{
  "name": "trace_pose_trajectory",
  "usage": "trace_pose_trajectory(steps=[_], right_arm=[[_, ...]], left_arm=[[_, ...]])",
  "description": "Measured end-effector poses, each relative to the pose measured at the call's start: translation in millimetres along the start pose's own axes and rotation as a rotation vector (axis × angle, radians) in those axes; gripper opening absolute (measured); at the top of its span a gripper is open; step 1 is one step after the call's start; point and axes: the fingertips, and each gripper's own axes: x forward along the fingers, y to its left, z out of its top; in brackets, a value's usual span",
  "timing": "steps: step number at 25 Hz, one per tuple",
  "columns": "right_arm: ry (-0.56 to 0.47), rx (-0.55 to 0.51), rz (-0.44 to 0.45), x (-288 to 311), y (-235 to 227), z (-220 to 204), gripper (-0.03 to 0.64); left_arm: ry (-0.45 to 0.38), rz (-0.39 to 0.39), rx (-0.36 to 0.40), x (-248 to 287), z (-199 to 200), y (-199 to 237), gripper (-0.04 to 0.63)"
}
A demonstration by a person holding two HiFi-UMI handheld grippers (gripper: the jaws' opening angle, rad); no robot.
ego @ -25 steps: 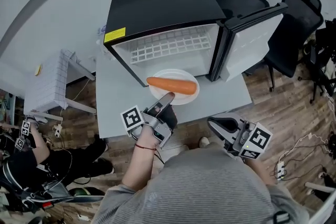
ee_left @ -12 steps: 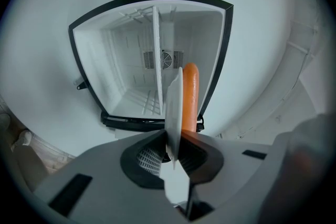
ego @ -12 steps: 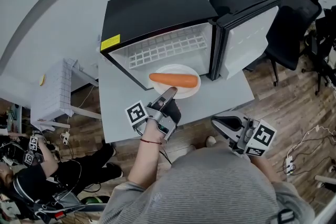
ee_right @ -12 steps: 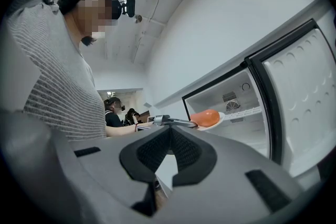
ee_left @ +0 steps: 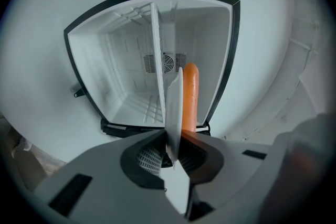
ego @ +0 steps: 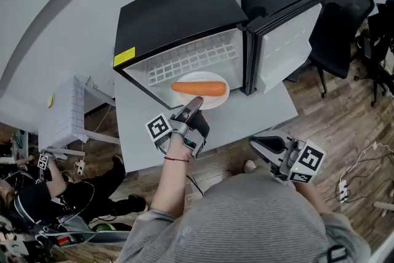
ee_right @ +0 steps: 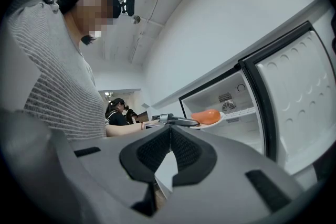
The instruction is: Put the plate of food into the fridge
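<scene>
Plate [ego: 215, 99] with carrot [ego: 198, 89] sits level just ahead of the left tongs [ego: 196, 101], clamped on its near rim to feed it into the open fridge [ego: 178, 15] beyond; right tongs [ego: 261, 146], closed and empty, hang aside.

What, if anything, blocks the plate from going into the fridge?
Nothing visible. The door stands open, the shelf is bare, and the left gripper holds the plate at the mouth of the fridge.

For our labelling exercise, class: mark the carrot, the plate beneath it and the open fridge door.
carrot [ego: 198, 89]: head view, middle of its length.
plate [ego: 217, 101]: head view, bare rim at its near right.
fridge door [ego: 288, 46]: head view, white inner lining.
</scene>
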Motion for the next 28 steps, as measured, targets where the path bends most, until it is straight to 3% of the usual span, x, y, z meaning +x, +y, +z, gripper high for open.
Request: trace_pose_trajectory(steps=[28], right_arm=[[0.014,0.01,-0.042,5,-27,1,0.014]], left_arm=[[-0.088,0.057,-0.032,43,65,18,0.051]])
